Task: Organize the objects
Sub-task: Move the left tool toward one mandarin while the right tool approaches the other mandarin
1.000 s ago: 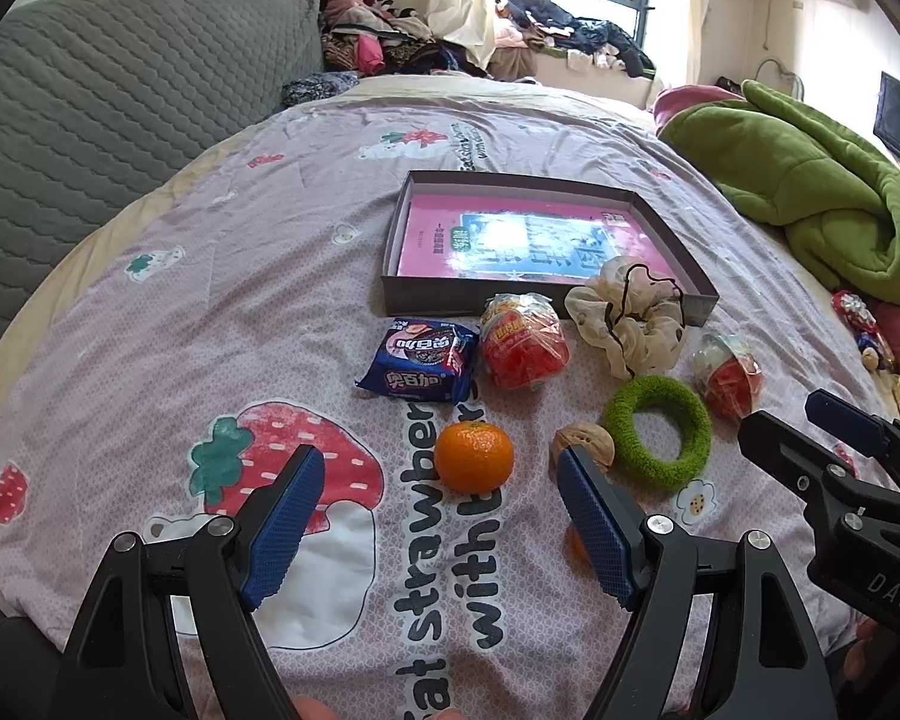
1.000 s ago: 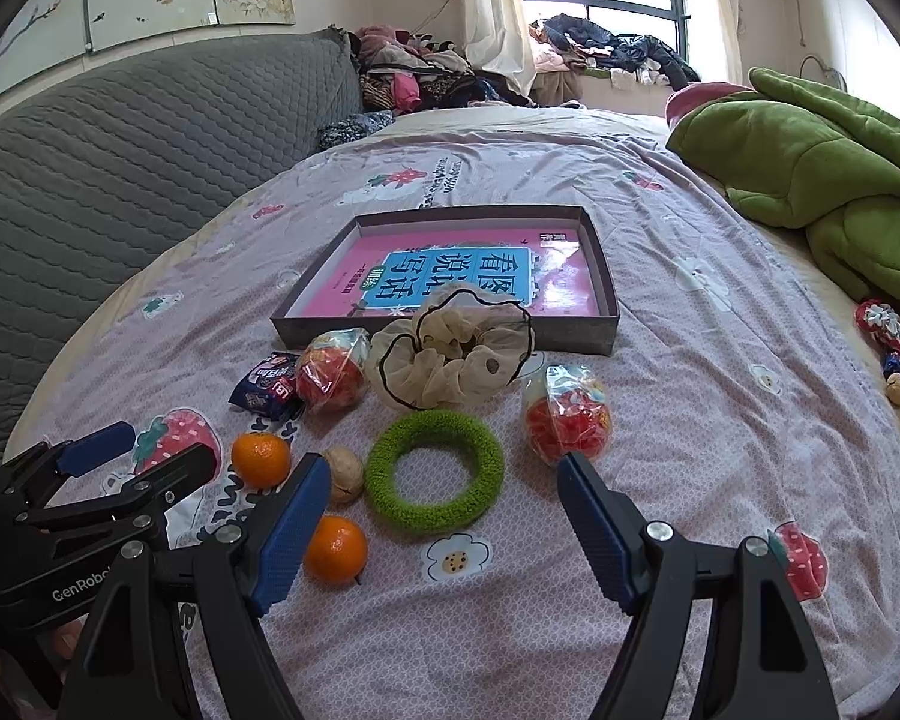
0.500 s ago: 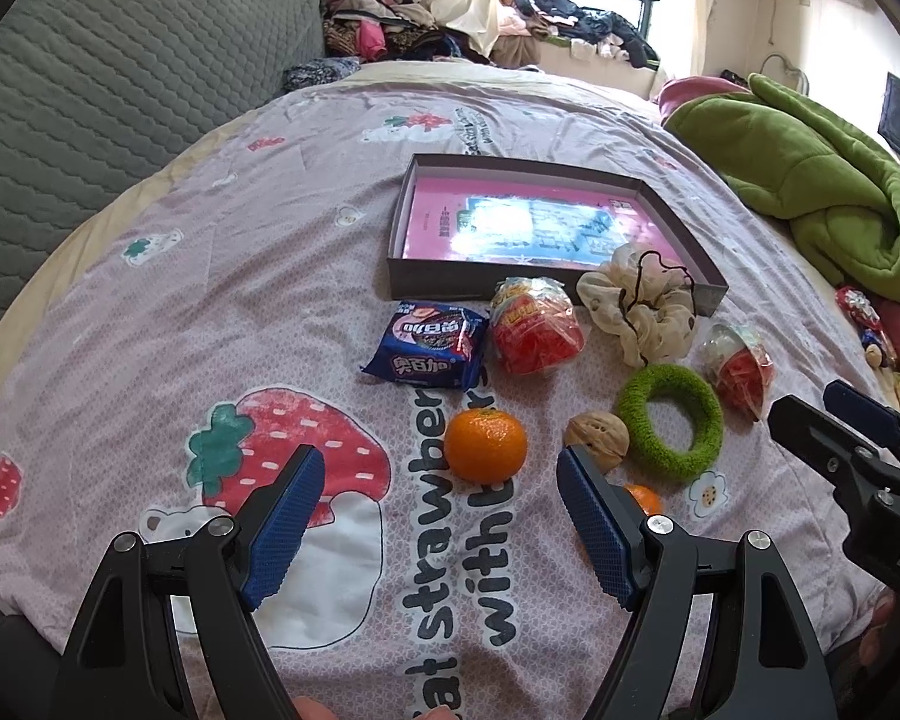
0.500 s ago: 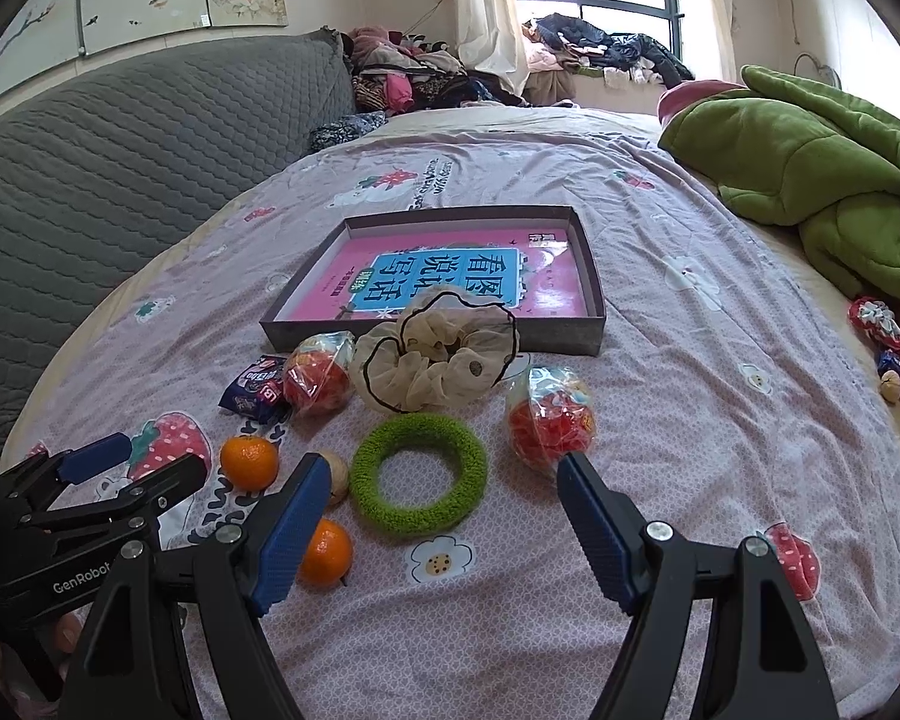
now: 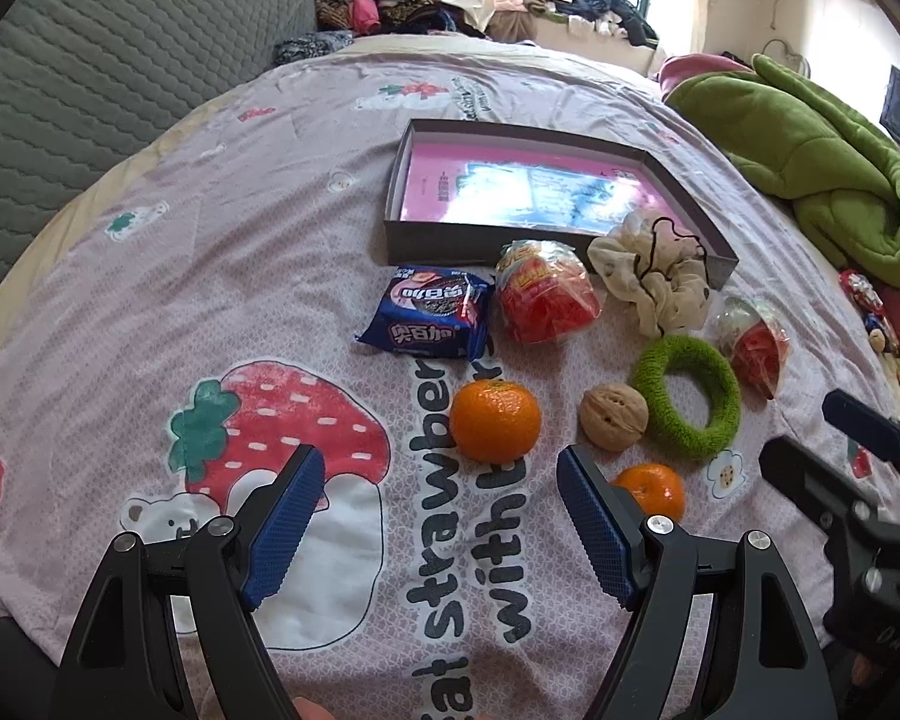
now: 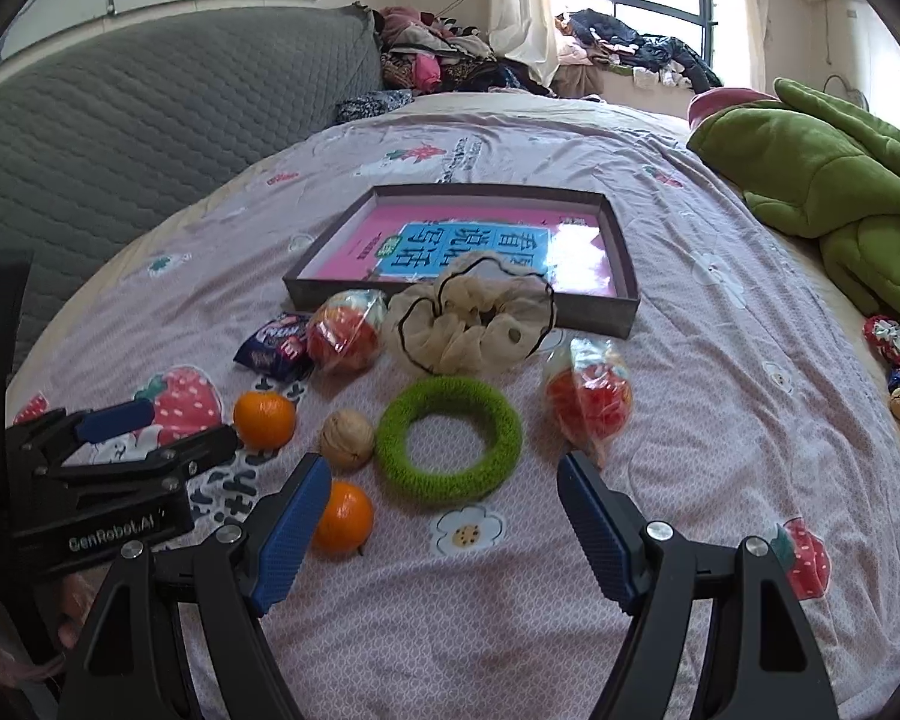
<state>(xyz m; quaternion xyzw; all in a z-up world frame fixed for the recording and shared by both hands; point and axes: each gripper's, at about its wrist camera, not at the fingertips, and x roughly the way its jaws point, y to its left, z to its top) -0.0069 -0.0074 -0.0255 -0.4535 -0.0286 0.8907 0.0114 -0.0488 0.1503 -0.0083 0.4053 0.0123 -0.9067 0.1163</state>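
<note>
On the bed lie a blue cookie pack (image 5: 429, 321), two red snack bags (image 5: 546, 300) (image 6: 588, 399), a cream scrunchie (image 6: 471, 324), a green ring (image 6: 448, 439), a walnut (image 5: 613, 417) and two oranges (image 5: 495, 420) (image 6: 342, 517). A shallow grey box (image 5: 438, 249) with a pink book inside sits behind them. My left gripper (image 5: 438, 480) is open and empty, just short of the larger orange. My right gripper (image 6: 444, 486) is open and empty, over the green ring's near edge.
A green blanket (image 6: 834, 186) is heaped at the right. A grey quilted headboard (image 6: 150, 114) runs along the left. Clothes are piled at the far end by the window. Small toys (image 6: 894, 360) lie near the right edge.
Both grippers have moved forward and lower toward the objects, which now look larger. Both stay open. Nothing on the bed has moved.
</note>
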